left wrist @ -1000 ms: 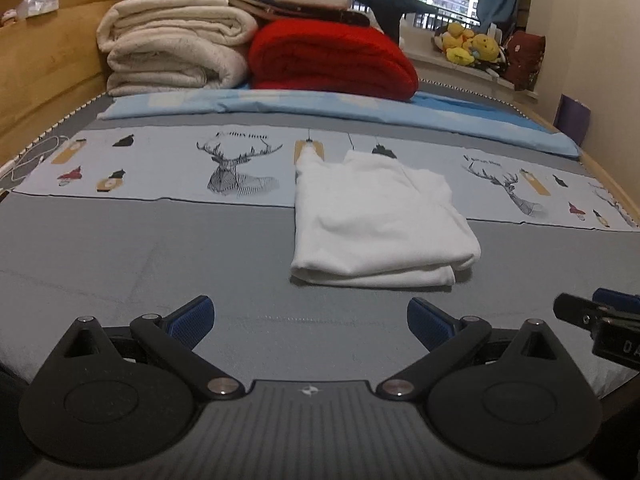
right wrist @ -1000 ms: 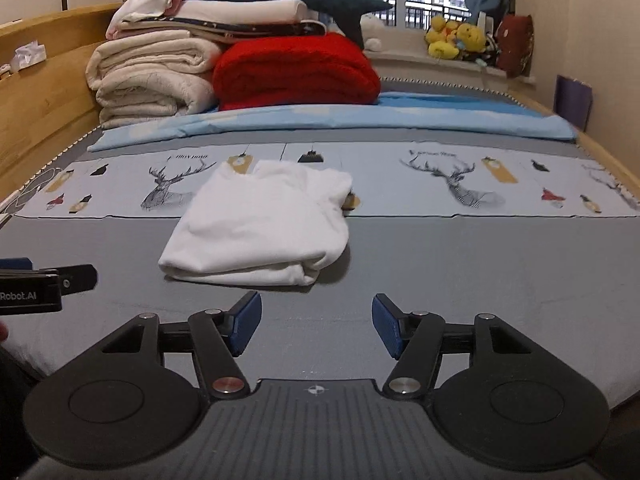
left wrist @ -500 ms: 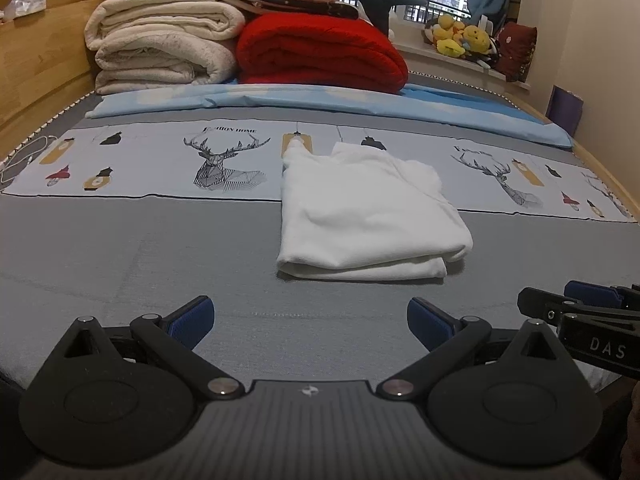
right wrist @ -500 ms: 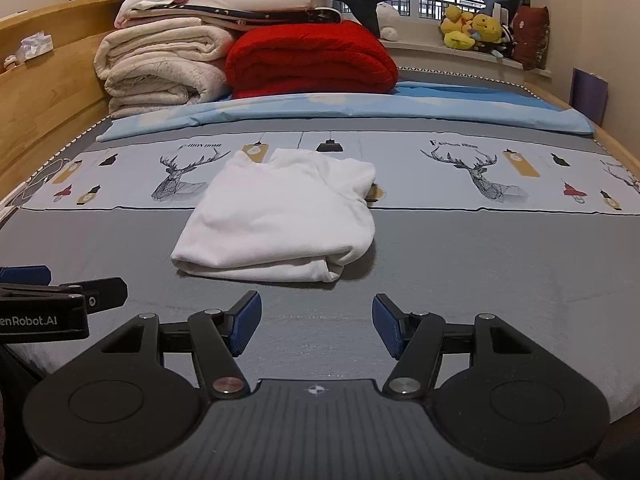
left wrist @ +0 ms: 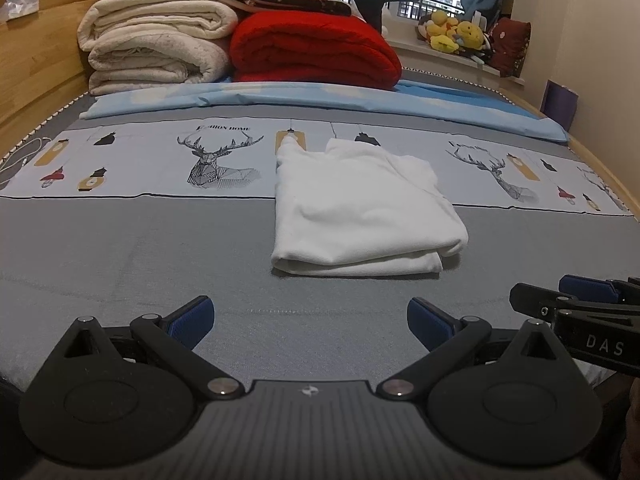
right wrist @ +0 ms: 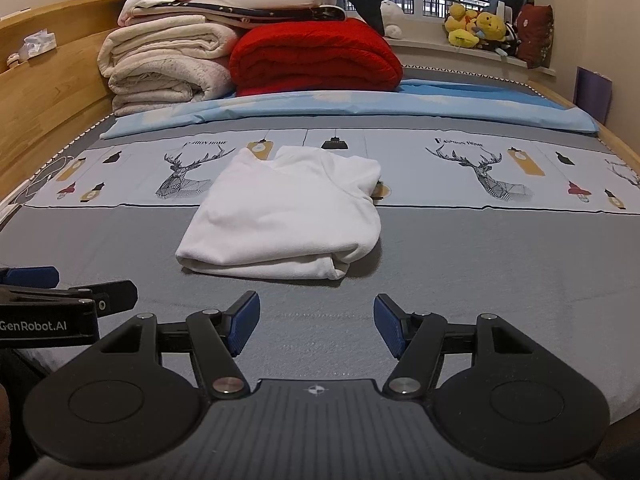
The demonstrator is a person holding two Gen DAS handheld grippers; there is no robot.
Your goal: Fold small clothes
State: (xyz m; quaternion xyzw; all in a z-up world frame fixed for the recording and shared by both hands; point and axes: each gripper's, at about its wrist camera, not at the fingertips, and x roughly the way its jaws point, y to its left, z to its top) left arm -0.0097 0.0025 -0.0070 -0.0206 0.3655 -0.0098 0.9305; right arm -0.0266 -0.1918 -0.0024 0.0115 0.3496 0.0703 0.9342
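A small white garment (left wrist: pixel 360 212) (right wrist: pixel 288 216) lies folded into a compact rectangle on the grey bed sheet (left wrist: pixel 120 248), partly over a printed deer band. My left gripper (left wrist: pixel 310 320) hovers open a little short of the garment's near edge, its blue pads wide apart and empty. My right gripper (right wrist: pixel 316 324) stands open beside it, also short of the garment, nothing between its pads. Each gripper shows at the edge of the other's view: the right one (left wrist: pixel 576 300) at the right, the left one (right wrist: pixel 60 292) at the left.
Folded cream blankets (left wrist: pixel 156 48) and a red blanket (left wrist: pixel 316 52) are stacked at the head of the bed, behind a light blue sheet (left wrist: pixel 320 100). A wooden bed frame (right wrist: pixel 48 100) runs along the left. Plush toys (right wrist: pixel 476 28) sit on the windowsill.
Both views have shifted slightly; the garment sits a bit further left in the left wrist view and further right in the right wrist view. The garment itself has not moved. Both grippers stay open.
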